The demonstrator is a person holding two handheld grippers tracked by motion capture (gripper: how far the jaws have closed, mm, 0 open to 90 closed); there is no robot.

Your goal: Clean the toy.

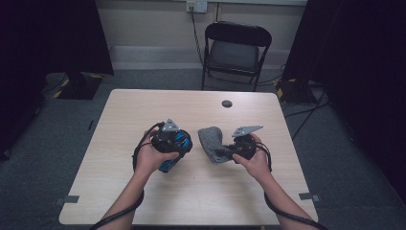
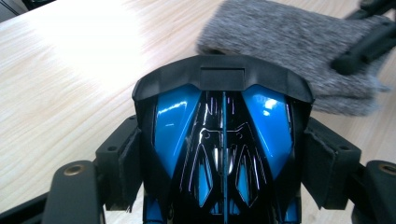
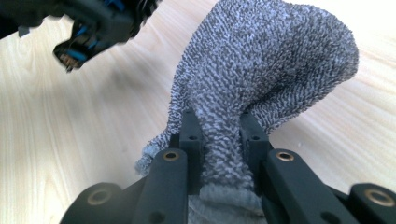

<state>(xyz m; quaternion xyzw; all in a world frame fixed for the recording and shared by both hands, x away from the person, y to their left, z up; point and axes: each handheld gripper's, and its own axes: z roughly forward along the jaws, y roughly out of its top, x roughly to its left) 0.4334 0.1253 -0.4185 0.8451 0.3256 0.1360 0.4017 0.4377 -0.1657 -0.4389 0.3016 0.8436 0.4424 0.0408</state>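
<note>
A glossy blue-and-black toy (image 1: pixel 178 142), shaped like a car body, is held just above the wooden table (image 1: pixel 139 110). My left gripper (image 1: pixel 173 149) is shut on it; in the left gripper view its pads (image 2: pixel 122 170) press the sides of the toy (image 2: pixel 224 140). To its right lies a grey knitted cloth (image 1: pixel 212 139), partly lifted off the table. My right gripper (image 1: pixel 225 154) is shut on the cloth's near end, and the right gripper view shows the cloth (image 3: pixel 266 65) pinched between the gripper's (image 3: pixel 222 140) two black jaws. The two grippers are close together at the table's middle.
A black folding chair (image 1: pixel 237 48) stands behind the table's far edge. A small round black cap (image 1: pixel 227 103) sits in the tabletop near that edge. Cables (image 1: pixel 297 115) run across the floor at the right. Bare wood lies all around both hands.
</note>
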